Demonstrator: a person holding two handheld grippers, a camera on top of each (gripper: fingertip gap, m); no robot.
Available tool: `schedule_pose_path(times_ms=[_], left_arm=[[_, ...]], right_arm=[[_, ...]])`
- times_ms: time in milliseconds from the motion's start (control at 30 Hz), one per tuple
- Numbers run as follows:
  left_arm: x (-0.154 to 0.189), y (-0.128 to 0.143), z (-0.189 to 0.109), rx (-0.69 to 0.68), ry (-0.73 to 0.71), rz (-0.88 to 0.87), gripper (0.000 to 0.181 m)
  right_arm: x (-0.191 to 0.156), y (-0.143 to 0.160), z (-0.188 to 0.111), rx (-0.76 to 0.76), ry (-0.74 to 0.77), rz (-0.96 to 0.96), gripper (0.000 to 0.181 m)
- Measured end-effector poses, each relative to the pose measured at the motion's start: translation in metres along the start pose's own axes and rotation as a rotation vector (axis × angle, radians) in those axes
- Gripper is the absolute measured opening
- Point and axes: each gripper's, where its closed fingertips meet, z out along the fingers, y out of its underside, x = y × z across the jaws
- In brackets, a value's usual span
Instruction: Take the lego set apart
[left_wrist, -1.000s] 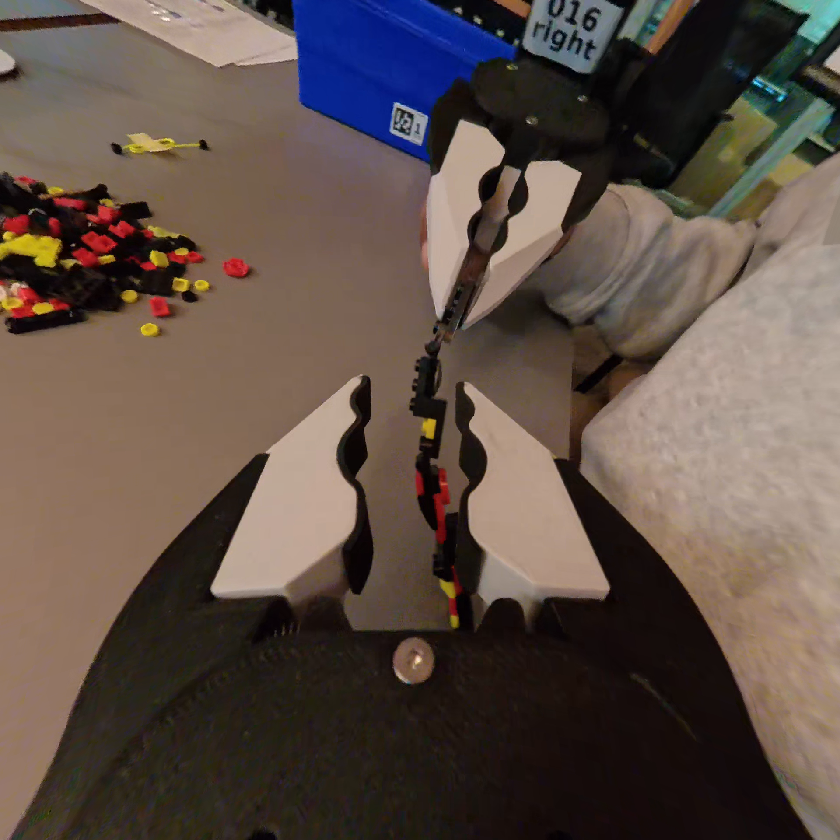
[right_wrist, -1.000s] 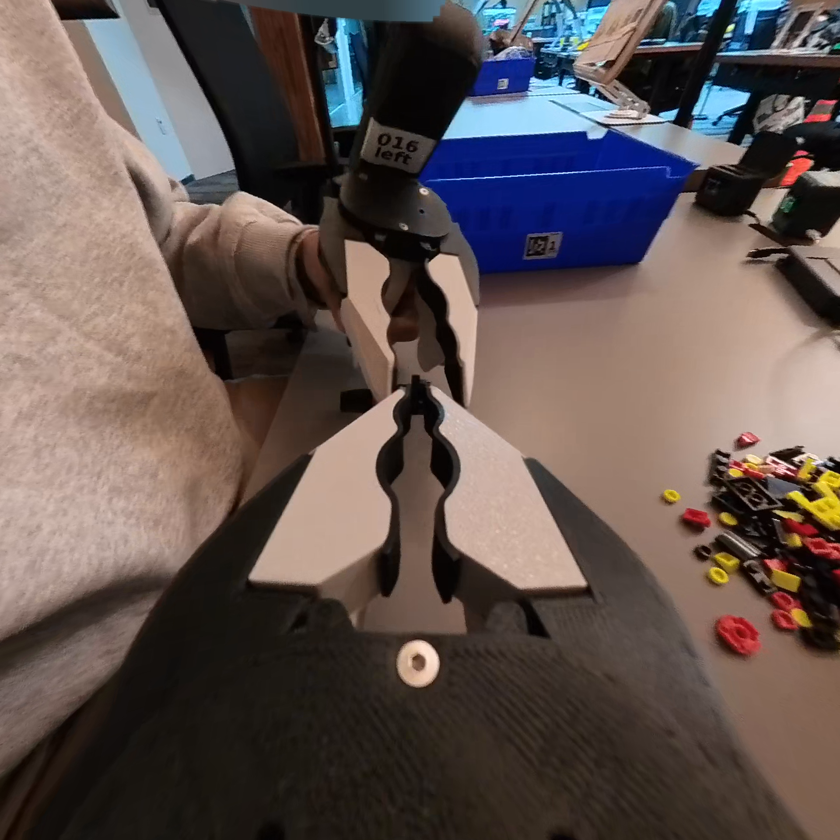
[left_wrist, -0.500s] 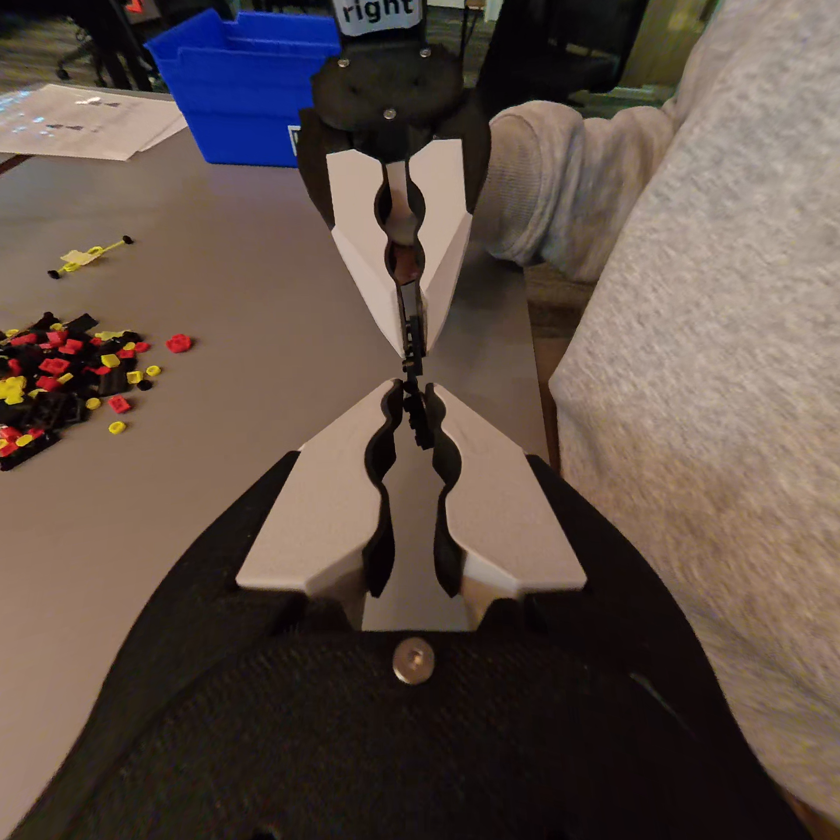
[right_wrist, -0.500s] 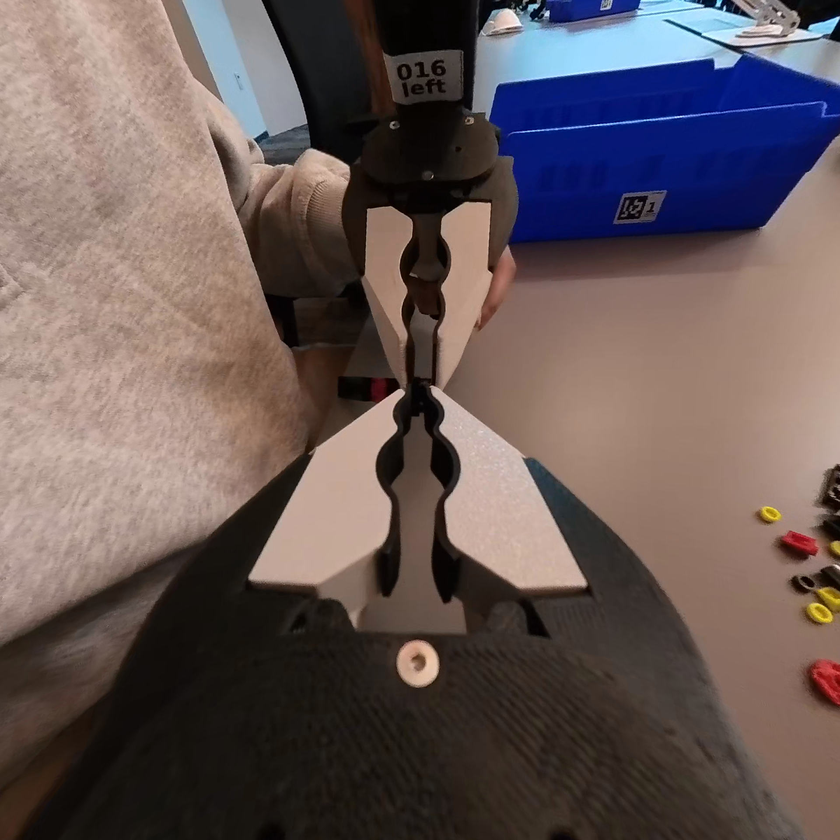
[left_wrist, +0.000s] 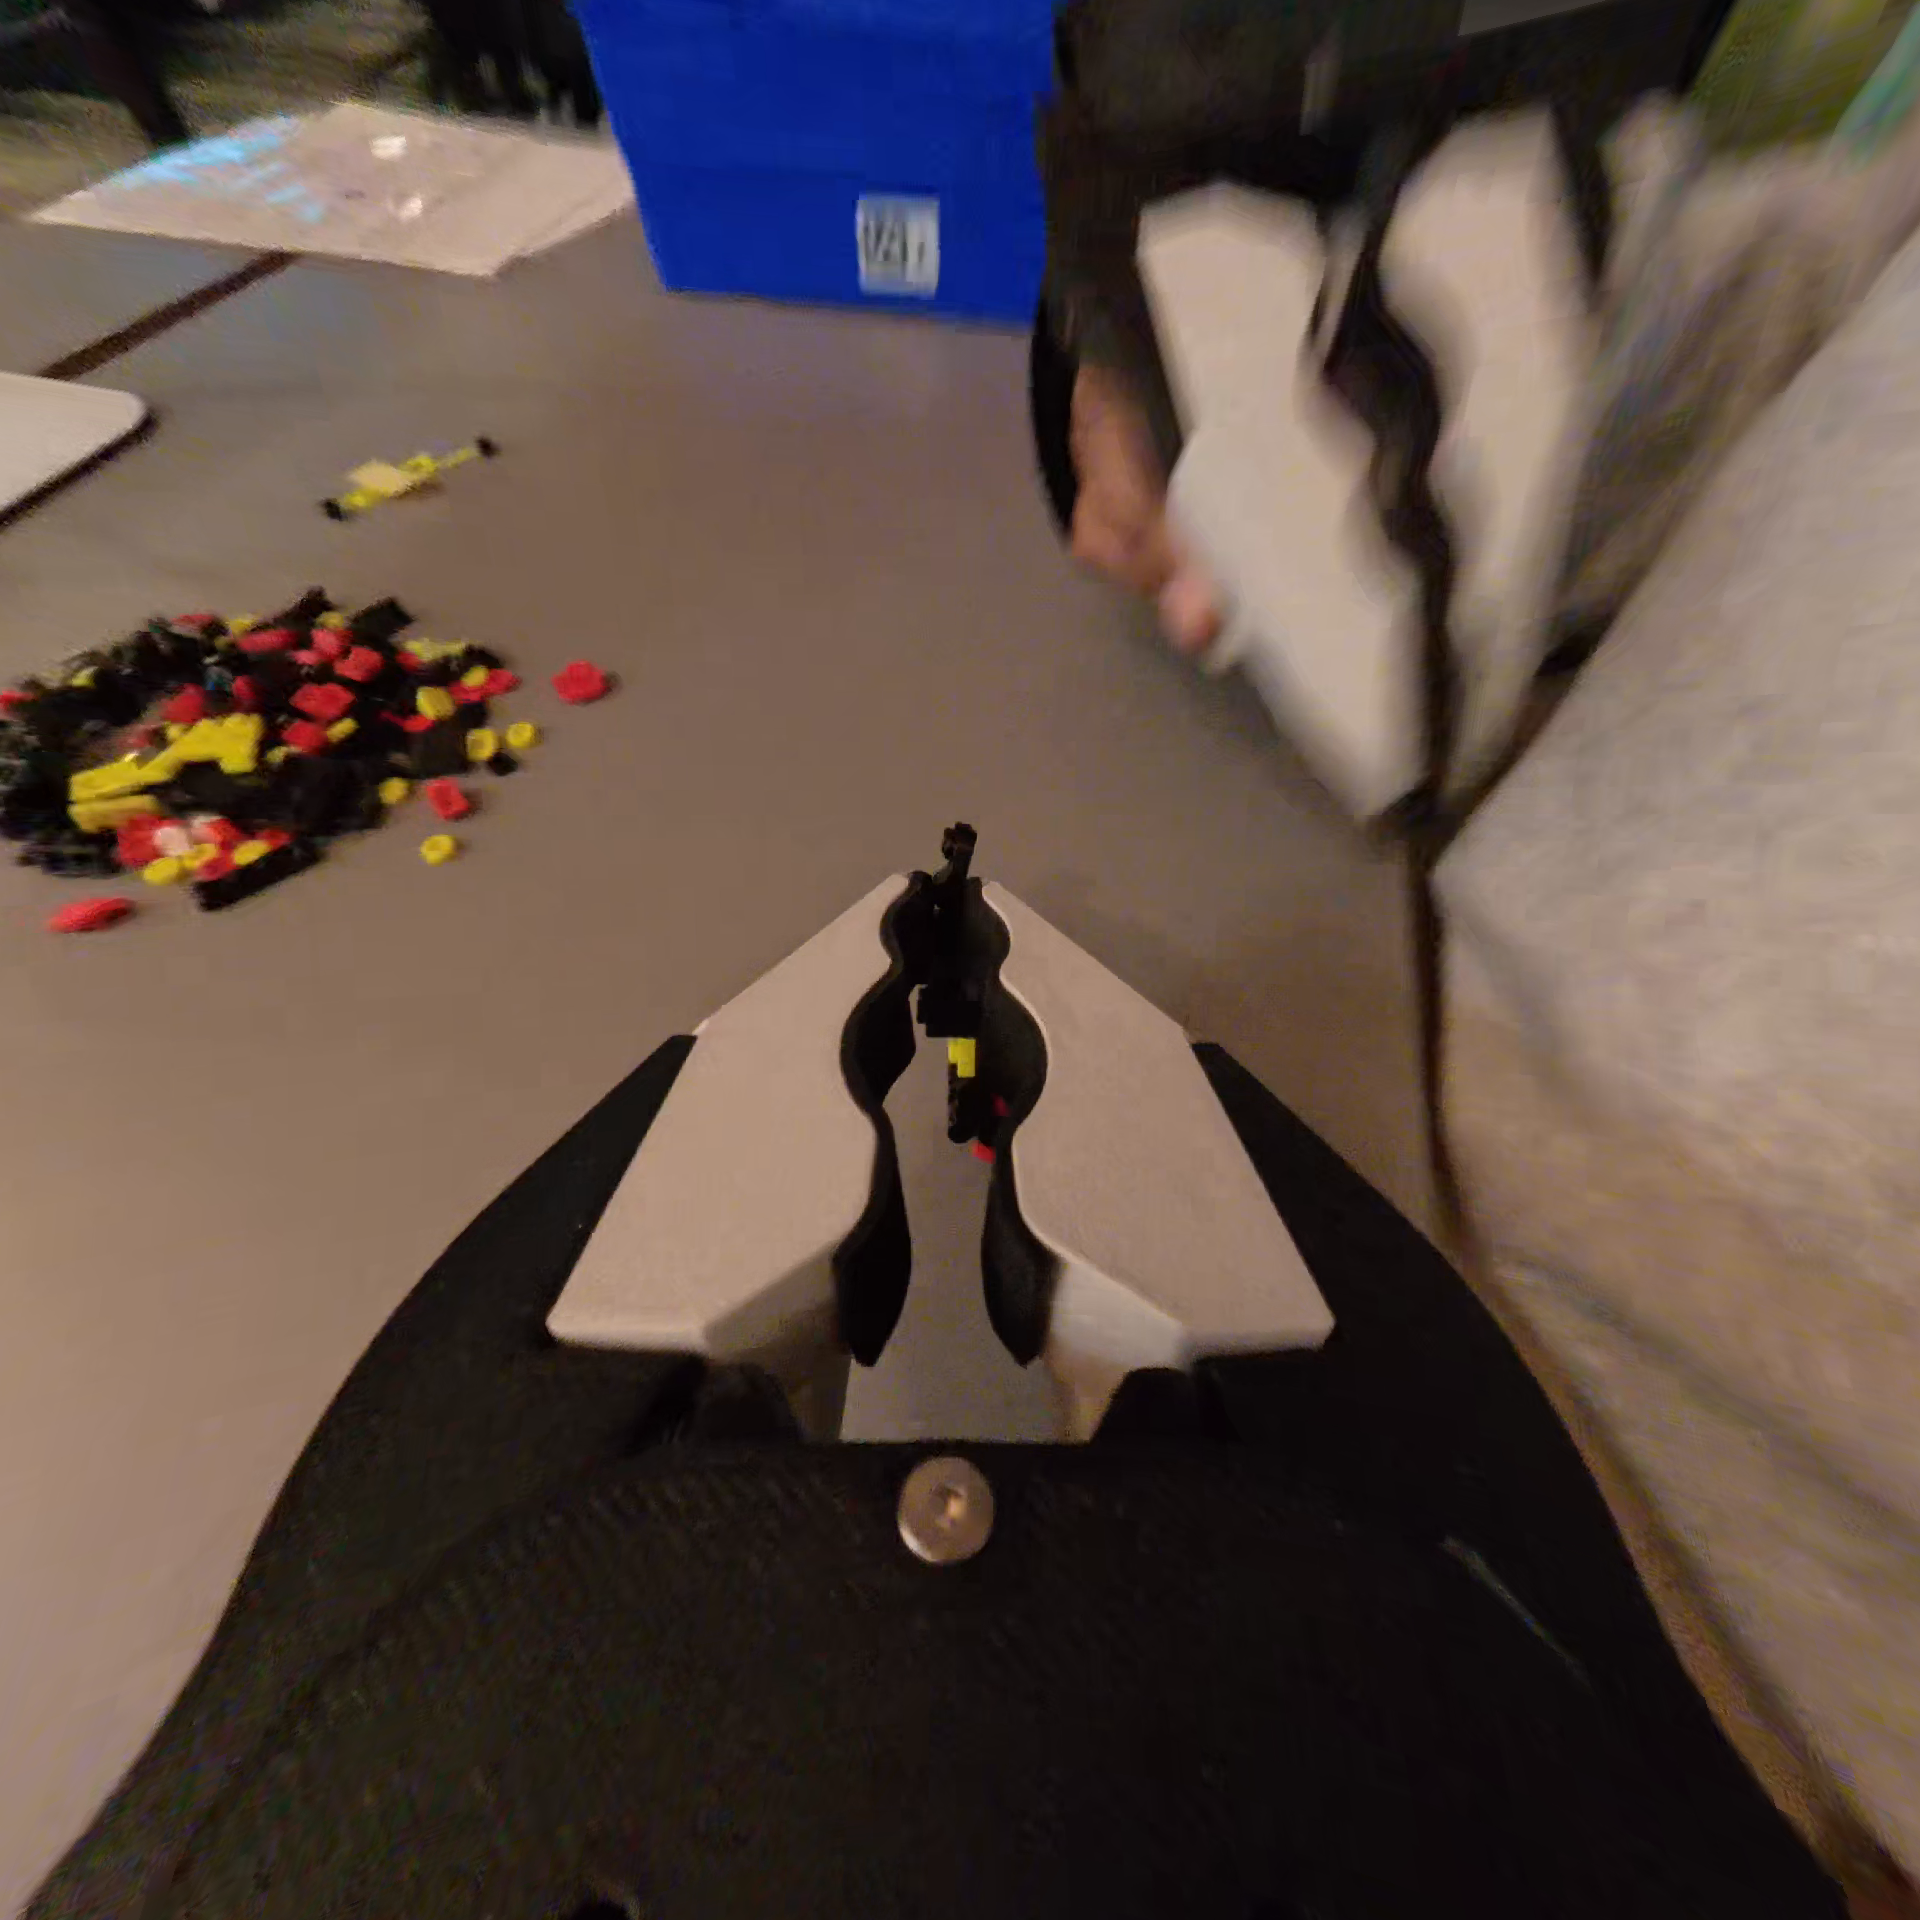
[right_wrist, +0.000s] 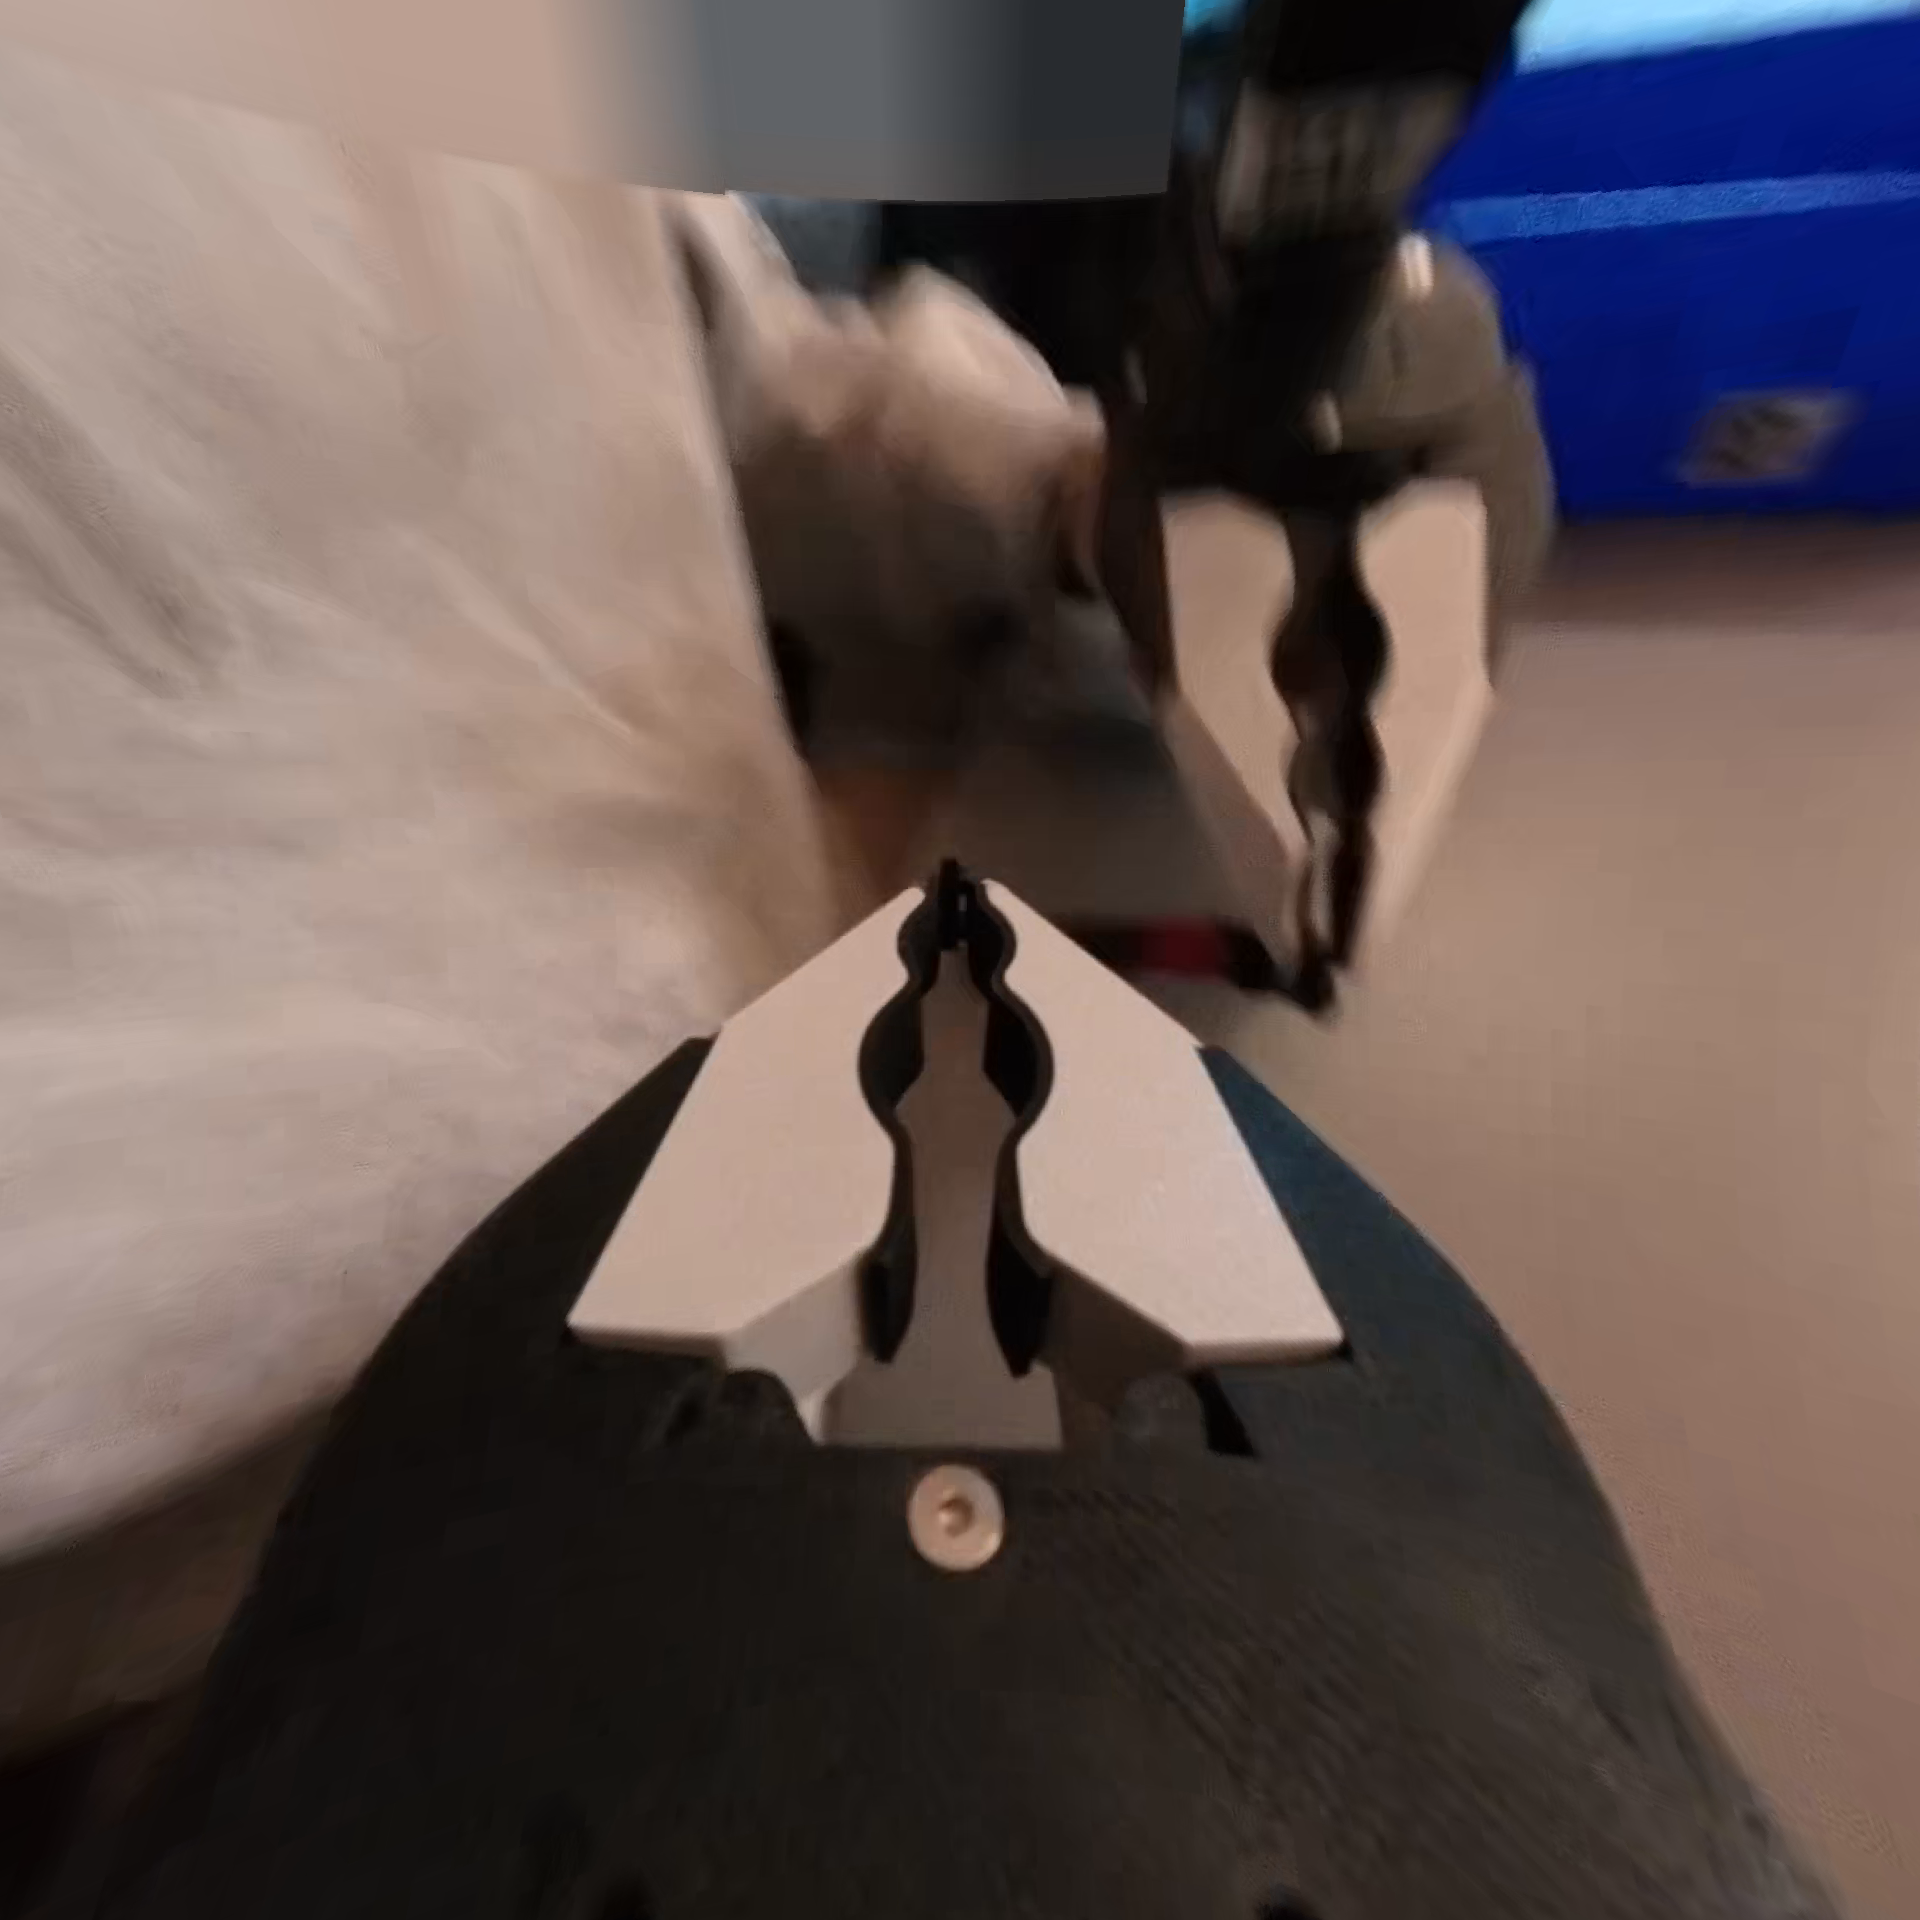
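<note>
Blue bin contents hidden; both grippers clamp lego bits.

A grey table under dim warm light bears a blue bin and white papers at its far end.

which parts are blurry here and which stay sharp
Left wrist view: its own left claw and the lego strip it grips are sharp; the right claw is motion-smeared, the lego pile slightly soft. Right wrist view: only the right claw is sharp; the rest smears.
</note>
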Motion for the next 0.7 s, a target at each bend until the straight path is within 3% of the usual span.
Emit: schedule_pose_path(times_ms=[67,200,333,567,700], left_arm=[[-0.002,-0.012,-0.01,0.062,-0.008,-0.028,0.003],[-0.012,-0.013,-0.013,0.101,-0.036,-0.072,0.003],[-0.021,-0.017,-0.02,0.164,-0.039,-0.137,0.003],[-0.022,-0.014,-0.019,0.165,-0.036,-0.152,0.003],[-0.023,-0.013,-0.016,0.173,-0.031,-0.168,0.003]], right_arm=[[0.024,0.015,-0.008,-0.09,0.16,-0.065,0.002],[0.038,-0.015,-0.04,0.167,0.196,0.016,0.001],[0.048,-0.027,-0.053,0.252,0.299,-0.053,0.001],[0.062,-0.015,-0.049,0.203,0.39,-0.102,0.001],[0.114,0.008,-0.069,0.117,0.624,0.02,0.002]])
